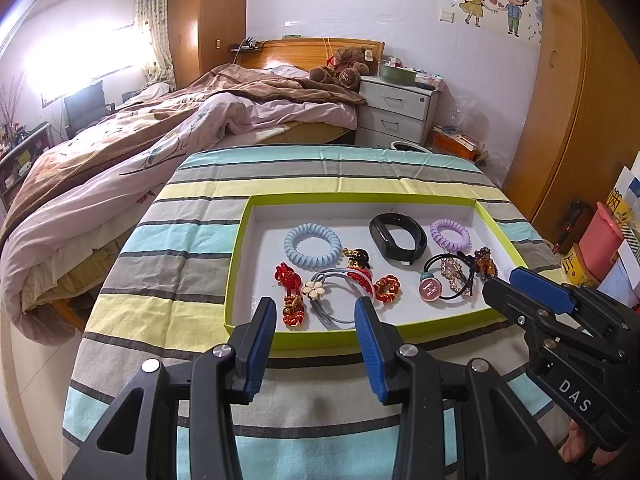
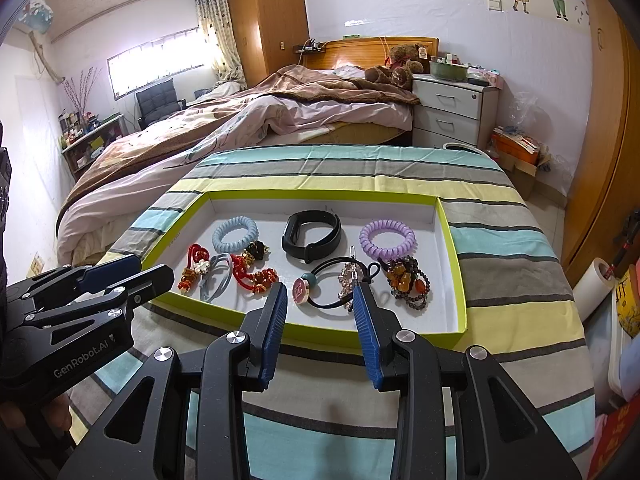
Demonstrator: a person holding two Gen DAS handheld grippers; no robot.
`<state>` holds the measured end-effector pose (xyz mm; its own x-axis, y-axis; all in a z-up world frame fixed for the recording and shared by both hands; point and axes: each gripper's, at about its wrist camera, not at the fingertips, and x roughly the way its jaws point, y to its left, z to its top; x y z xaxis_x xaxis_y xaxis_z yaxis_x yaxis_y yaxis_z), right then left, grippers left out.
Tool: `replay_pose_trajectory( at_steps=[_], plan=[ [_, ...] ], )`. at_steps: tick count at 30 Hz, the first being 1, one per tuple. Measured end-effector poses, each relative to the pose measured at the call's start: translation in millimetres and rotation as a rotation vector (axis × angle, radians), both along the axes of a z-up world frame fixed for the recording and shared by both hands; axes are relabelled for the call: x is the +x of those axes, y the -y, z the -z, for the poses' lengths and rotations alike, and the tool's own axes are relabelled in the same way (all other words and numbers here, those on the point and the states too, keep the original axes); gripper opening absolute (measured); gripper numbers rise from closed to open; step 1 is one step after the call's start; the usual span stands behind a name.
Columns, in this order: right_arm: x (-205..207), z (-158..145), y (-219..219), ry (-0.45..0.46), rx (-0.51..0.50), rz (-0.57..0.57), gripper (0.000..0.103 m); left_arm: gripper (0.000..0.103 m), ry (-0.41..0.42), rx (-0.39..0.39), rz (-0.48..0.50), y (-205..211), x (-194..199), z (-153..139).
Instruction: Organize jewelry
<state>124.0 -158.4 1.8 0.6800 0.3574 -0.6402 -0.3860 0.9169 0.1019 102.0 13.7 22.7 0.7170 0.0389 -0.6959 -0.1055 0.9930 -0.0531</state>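
A green-rimmed tray lies on the striped cloth. On its white floor are a blue spiral hair tie, a black wristband, a purple spiral tie, red knotted charms, a black tie with a pink round charm and a beaded bracelet. My left gripper hovers open over the tray's front left edge. My right gripper hovers open over the front right, holding nothing.
The striped cloth covers a small table that ends just beyond the tray. A bed with rumpled quilts lies to the left and behind. A white drawer unit stands at the back, a wooden wardrobe and stacked boxes on the right.
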Motion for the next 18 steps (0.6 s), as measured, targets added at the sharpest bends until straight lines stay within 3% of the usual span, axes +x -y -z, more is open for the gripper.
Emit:
replay_pose_trajectory(
  at_steps=[18],
  plan=[
    [0.2,-0.3,-0.1,0.0,0.0,0.002,0.035,0.041,-0.001,-0.004,-0.012,0.2,1.7,-1.3]
  ],
)
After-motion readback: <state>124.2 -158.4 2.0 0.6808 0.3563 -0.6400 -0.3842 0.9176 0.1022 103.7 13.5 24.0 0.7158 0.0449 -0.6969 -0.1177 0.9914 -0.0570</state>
